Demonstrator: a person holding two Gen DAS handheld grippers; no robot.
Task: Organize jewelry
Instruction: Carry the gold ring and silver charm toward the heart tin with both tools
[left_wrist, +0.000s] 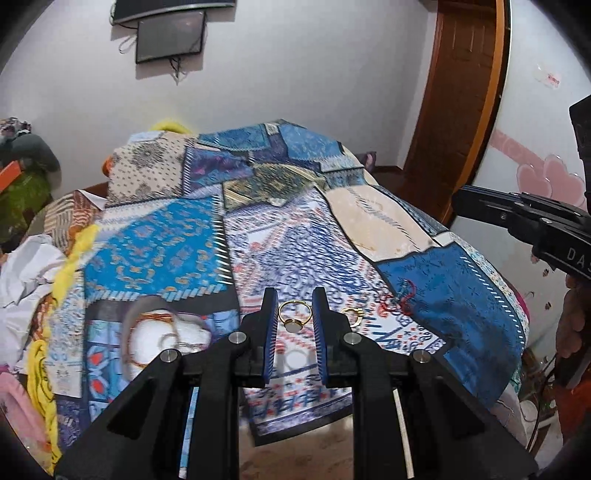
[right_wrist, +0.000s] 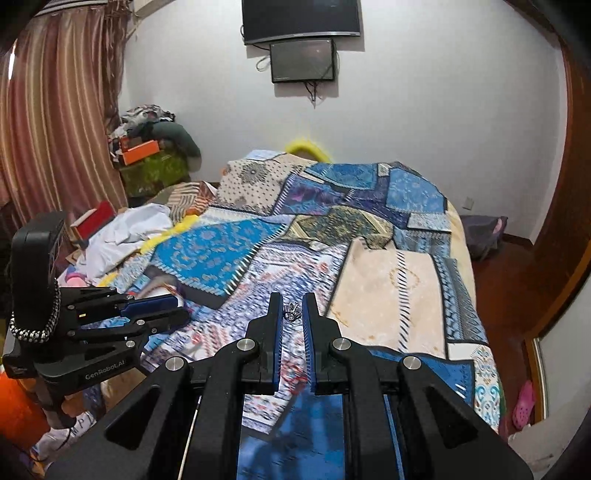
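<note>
We hold the left gripper (left_wrist: 294, 314) above a bed covered with a blue patchwork bedspread (left_wrist: 258, 229). Its jaws stand narrow and pinch a gold ring (left_wrist: 293, 314) with a pale round stone, the band pressed between the two blue pads. A second gold ring (left_wrist: 352, 314) shows just to the right of the right finger; we cannot tell whether it lies on the cloth or hangs clear of it.

Our right gripper (right_wrist: 292, 314) also has its jaws drawn close, nearly together, and between the tips sits a small silver piece of jewelry (right_wrist: 291, 312) (too small and blurred to name more exactly).

Writing is scarce. On the left tool's body, seen from the right camera, we read "GenRobot.AI" (right_wrist: 105, 371) in pale letters. On the right tool's body, at the edge of the left camera's view, the letters "DAS" (left_wrist: 578, 256) are readable before the frame cuts them off. The cream patch of the bedspread (right_wrist: 391, 288) carries script too faint to read.

On the wall behind the bed hang two dark screens (right_wrist: 301, 40), one below the other, both without a legible brand. An orange box (right_wrist: 140, 151) sits on a pile at the left, near a striped curtain (right_wrist: 55, 110).
</note>
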